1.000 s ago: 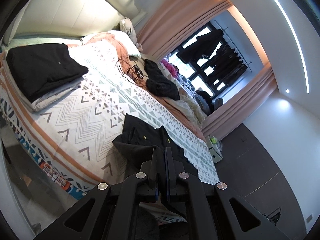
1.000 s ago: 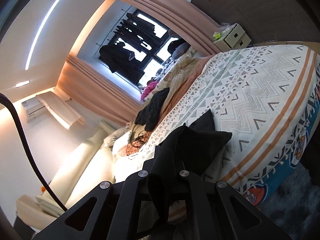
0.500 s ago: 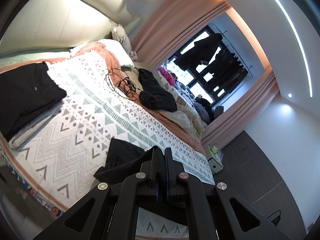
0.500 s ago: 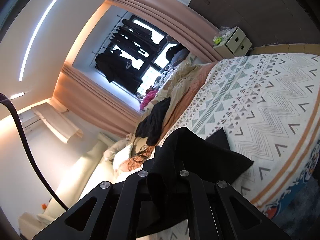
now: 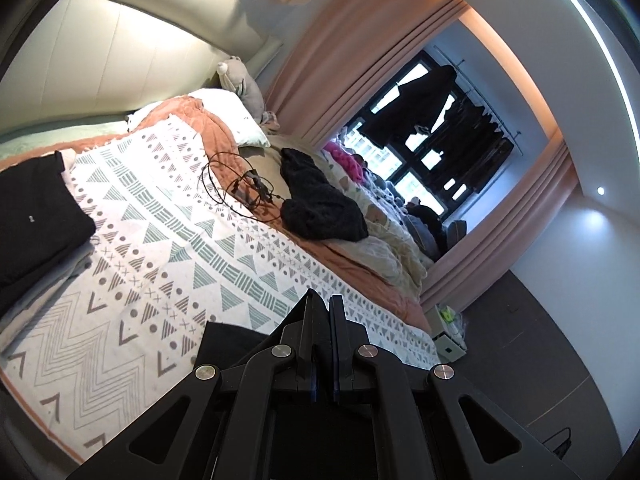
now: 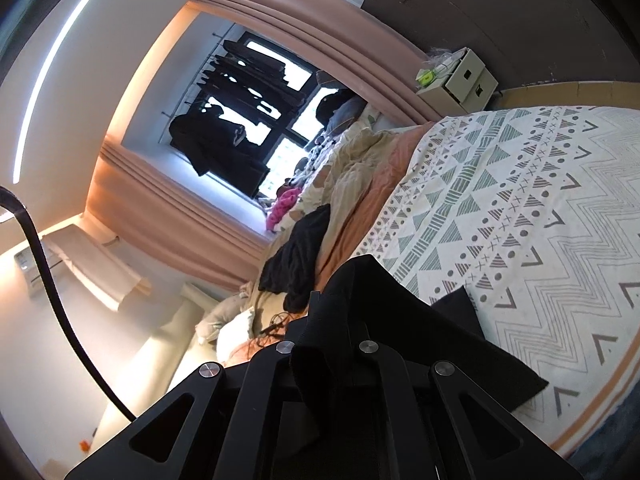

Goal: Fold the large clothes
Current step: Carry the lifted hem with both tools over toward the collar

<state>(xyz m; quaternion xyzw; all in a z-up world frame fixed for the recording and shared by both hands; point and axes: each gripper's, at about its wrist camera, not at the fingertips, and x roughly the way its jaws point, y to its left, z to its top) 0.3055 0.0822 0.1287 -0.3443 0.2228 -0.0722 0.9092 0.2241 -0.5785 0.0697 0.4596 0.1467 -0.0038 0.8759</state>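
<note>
A black garment (image 6: 400, 320) hangs between my two grippers above the patterned bedspread (image 5: 180, 248). In the right wrist view the cloth is draped over my right gripper (image 6: 332, 312) and hides its fingertips; the jaws are shut on it, and a corner trails onto the bedspread (image 6: 520, 208). In the left wrist view my left gripper (image 5: 324, 312) has its jaws together, and a flap of the same black garment (image 5: 228, 344) shows just below and left of the fingers.
A folded black garment (image 5: 32, 216) lies on a pale stack at the bed's left. A tangle of cable (image 5: 240, 184), a black knit piece (image 5: 320, 204), a pillow (image 5: 236, 120) and crumpled bedding lie farther back. White boxes (image 5: 448, 340) stand by the curtain.
Both grippers have moved up and across the bed with the black garment. In the left view less of the cloth shows, and the folded stack has slid to the left edge.
</note>
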